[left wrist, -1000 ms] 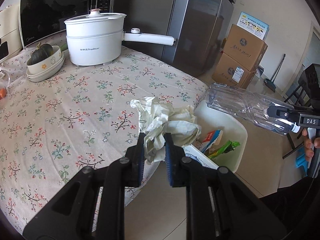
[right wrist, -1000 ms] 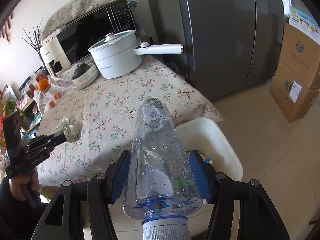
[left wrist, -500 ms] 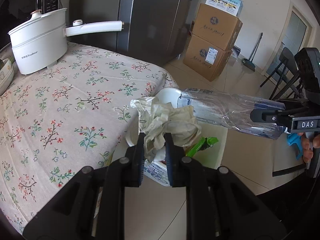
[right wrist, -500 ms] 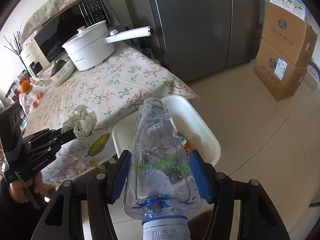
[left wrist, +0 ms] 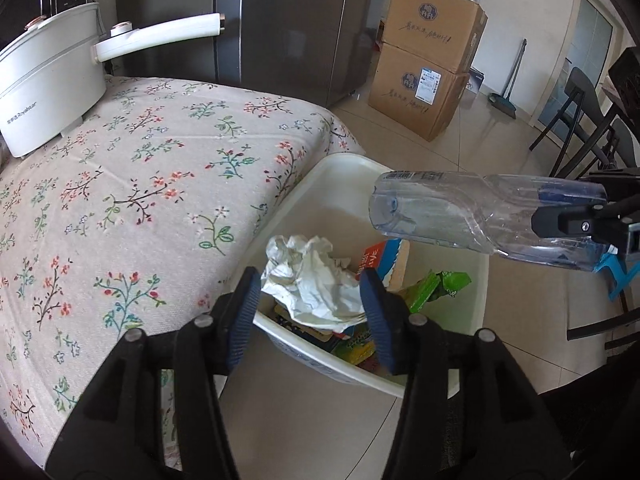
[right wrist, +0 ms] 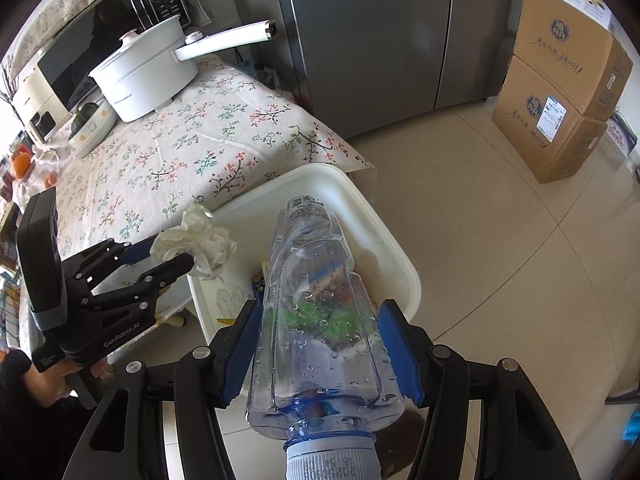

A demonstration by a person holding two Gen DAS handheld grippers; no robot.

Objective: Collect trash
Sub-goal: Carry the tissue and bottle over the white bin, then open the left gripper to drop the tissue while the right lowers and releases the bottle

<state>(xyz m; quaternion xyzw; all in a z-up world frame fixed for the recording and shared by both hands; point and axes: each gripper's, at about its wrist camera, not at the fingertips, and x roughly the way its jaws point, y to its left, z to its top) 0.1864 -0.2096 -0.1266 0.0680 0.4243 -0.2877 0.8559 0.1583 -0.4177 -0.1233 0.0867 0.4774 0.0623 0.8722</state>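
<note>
Nearest in the right wrist view, the right gripper point(right wrist: 320, 356) has its jaws spread wide yet pinching a clear plastic bottle point(right wrist: 316, 320) by its flanks, blue pads pressed on both sides, cap toward the camera and base pointing out over the white bin point(right wrist: 400, 256). Just left of it, the left gripper point(left wrist: 308, 308) has its jaws opening; the crumpled paper wad point(left wrist: 312, 280) sits between them above the bin's near rim, and whether the pads touch it cannot be told. Inside the bin lie coloured wrappers point(left wrist: 436, 286). Beyond, on the left, the floral tabletop point(left wrist: 152, 184) carries a white electric pot point(left wrist: 48, 88) at its far end. Farthest off, stacked cardboard boxes point(left wrist: 428, 60) stand on the floor.
</note>
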